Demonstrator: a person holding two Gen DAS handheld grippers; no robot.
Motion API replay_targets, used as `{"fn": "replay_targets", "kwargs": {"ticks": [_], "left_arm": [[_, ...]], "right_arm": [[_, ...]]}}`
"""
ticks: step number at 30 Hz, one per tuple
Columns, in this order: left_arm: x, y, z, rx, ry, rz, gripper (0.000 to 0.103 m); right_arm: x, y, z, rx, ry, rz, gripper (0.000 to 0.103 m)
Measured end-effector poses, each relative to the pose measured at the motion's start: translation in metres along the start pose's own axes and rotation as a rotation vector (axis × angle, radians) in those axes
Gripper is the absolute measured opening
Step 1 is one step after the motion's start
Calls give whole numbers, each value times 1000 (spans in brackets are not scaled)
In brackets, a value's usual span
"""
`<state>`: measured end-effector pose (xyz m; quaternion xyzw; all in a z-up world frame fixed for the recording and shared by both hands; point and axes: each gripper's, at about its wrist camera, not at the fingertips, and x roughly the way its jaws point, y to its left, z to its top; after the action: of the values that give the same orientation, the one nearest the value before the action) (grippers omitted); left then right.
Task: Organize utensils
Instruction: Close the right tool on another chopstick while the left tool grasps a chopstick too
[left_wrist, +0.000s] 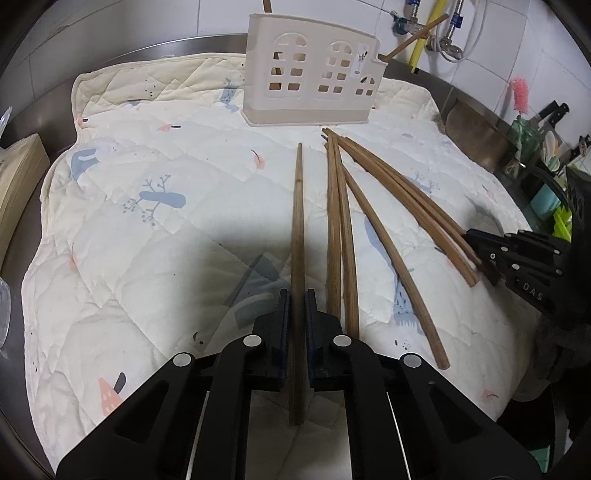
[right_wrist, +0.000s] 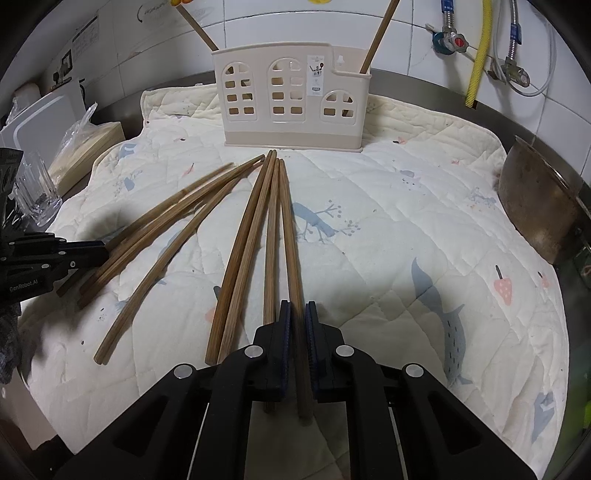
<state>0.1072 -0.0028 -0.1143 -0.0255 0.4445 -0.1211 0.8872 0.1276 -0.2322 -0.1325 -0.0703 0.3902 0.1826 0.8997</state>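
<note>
Both hands are mid-pickup now: the left gripper (left_wrist: 296, 295) has its fingers clamped on one chopstick (left_wrist: 298, 221), the right gripper (right_wrist: 296, 306) clamped on another chopstick (right_wrist: 290, 240), both near on the quilted mat (right_wrist: 406, 221). Next, I'd judge, lift and tip them into the holder (right_wrist: 291, 99) at the far side. Only the right view shows two sticks already standing in it.

Open quilt (left_wrist: 147, 258) left of chopsticks (left_wrist: 343, 229)

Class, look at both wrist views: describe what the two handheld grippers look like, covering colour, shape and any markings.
Both are matte black. The left gripper has angular linkage arms with round silver pivot pins and dark blue ribbed pads. The right gripper looks identical. White lettering marks each gripper's side.
</note>
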Motion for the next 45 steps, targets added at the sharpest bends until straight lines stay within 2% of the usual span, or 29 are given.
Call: {"fn": "replay_targets", "kwargs": {"ticks": [8, 14, 20, 33, 45], "left_arm": [[-28, 0, 9, 4, -65, -3, 7], [-51, -5, 19, 23, -112, -31, 7], [-39, -6, 11, 24, -62, -28, 7], [-7, 5, -9, 3, 14, 2, 7], [-6, 3, -17, -3, -5, 16, 9]], "right_arm": [[-14, 0, 4, 16, -40, 4, 7], [-39, 0, 15, 21, -122, 4, 7], [-52, 0, 21, 34, -167, 9, 7], [-47, -4, 13, 62, -146, 19, 7], [-49, -4, 13, 68, -153, 17, 7]]}}
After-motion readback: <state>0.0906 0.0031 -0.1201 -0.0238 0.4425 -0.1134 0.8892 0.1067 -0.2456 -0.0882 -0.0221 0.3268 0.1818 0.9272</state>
